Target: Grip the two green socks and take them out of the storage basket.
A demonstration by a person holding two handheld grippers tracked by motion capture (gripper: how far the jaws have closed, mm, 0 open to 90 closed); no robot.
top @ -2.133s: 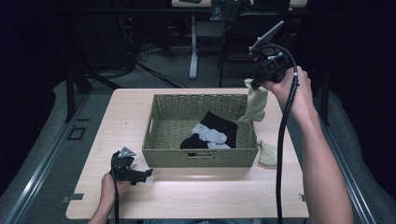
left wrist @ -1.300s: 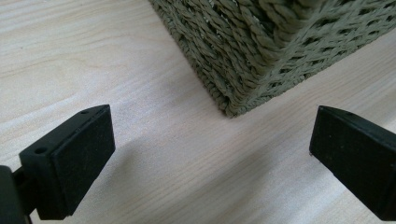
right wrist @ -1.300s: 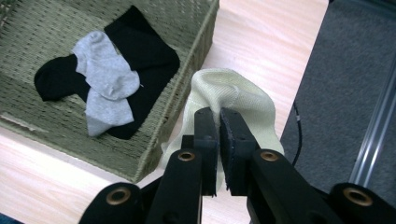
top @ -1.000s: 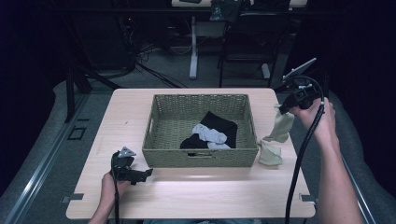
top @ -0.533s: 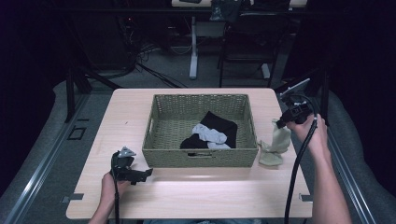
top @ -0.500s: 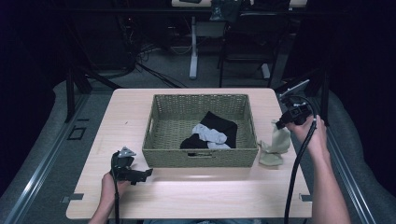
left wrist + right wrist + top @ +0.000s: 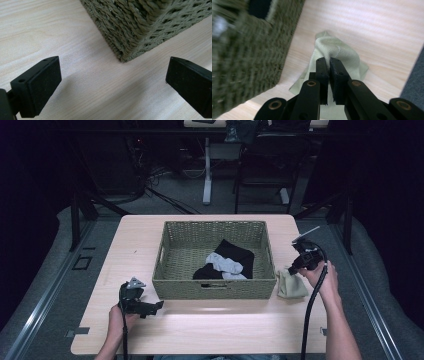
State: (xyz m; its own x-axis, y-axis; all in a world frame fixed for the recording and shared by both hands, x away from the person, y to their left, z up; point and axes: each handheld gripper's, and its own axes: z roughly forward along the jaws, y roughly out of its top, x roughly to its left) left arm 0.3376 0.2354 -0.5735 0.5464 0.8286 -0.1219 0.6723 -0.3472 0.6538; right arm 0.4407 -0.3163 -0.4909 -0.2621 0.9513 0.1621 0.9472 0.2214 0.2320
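Observation:
A pale green sock (image 7: 291, 285) lies bunched on the table just right of the woven basket (image 7: 215, 285). My right gripper (image 7: 296, 266) is shut on its upper fold; in the right gripper view the jaws pinch the sock (image 7: 337, 52) between them at my right gripper (image 7: 329, 62). Inside the basket lie black socks (image 7: 235, 252) and a grey sock (image 7: 224, 264). My left gripper (image 7: 159, 306) rests on the table near the basket's front left corner, open, with bare wood between its pads (image 7: 37, 85) and the basket corner (image 7: 130, 50) ahead.
The wooden table (image 7: 130, 245) has free room left of the basket and along its front edge. A grey floor mat and dark chair legs lie beyond the far edge. The table's right edge is close to the sock.
My right gripper has come down with the pale green sock from above the basket's right side to the table, so the sock now piles up on the wood. The left gripper has stayed put.

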